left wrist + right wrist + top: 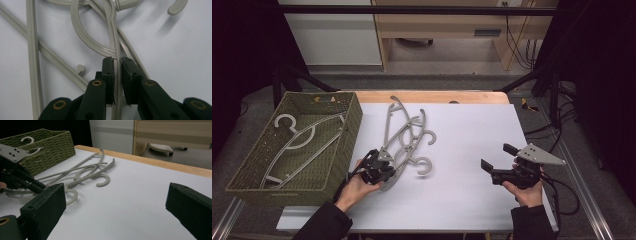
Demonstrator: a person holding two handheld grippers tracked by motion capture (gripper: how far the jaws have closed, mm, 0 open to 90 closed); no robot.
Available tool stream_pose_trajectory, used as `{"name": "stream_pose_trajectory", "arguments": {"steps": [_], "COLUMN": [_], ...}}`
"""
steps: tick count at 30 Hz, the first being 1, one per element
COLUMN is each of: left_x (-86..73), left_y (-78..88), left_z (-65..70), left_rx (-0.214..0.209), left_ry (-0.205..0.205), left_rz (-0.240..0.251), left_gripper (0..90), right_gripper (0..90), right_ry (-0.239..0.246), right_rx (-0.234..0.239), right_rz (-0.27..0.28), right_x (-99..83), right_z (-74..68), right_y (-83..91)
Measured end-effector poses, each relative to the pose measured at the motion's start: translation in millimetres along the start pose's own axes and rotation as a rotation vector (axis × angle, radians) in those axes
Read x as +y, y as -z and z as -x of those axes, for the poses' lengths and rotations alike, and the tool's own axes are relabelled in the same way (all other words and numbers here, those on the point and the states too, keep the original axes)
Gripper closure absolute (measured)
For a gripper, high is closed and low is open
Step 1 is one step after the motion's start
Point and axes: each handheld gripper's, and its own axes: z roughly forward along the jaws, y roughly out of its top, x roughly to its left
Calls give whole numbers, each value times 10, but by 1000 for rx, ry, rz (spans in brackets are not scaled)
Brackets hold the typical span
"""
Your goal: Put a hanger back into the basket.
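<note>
Grey plastic hangers (404,137), several, heaped and interlocked on the white tabletop (472,135) just right of the basket; hooks point toward the right, arms cross one another. One thin rail of the heap (117,50) runs between the pads of the left gripper (117,62), whose jaws stand narrow and clamp that rail at the near end of the heap; a curved hook and two straight bars of neighbouring hangers lie across and beside the clamped rail, tangled with it.

Woven olive-green basket (347,125), rectangular, at the left edge of the tabletop, partly overhanging it. Contents: one pale hanger (294,142), lying slanted along the bottom, hook toward the far left corner.

Right gripper (498,161), held level above bare tabletop, well apart from the heap; jaws spread wide with nothing between them. Grey three-cornered plate on top, black cable trailing off the right edge.

Wooden strip along the far edge of the tabletop (160,162). Beyond it, grey floor, a pale wooden furniture frame (384,45) and dangling cables.

No legible writing or brand marks on any item.
</note>
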Motion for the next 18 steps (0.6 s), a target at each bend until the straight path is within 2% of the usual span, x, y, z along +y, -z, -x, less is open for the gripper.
{"name": "stream_pose_trajectory", "arguments": {"steps": [5, 8, 10, 18], "left_x": [12, 29, 38, 111], "left_y": [4, -4, -10, -99], "left_z": [-6, -15, -19, -50], "left_rx": [-3, -1, 3, -4], "left_ry": [12, 36, 40, 61], "left_rz": [-1, 14, 12, 3], "left_gripper": [805, 799, 756, 701], "right_gripper": [32, 32, 32, 32], "right_ry": [0, -1, 0, 0], "right_rx": [3, 3, 2, 4], "right_rz": [-1, -1, -1, 1], "right_x": [1, 0, 0, 2], "right_z": [1, -1, -1, 2], "right_y": [0, -2, -3, 4]}}
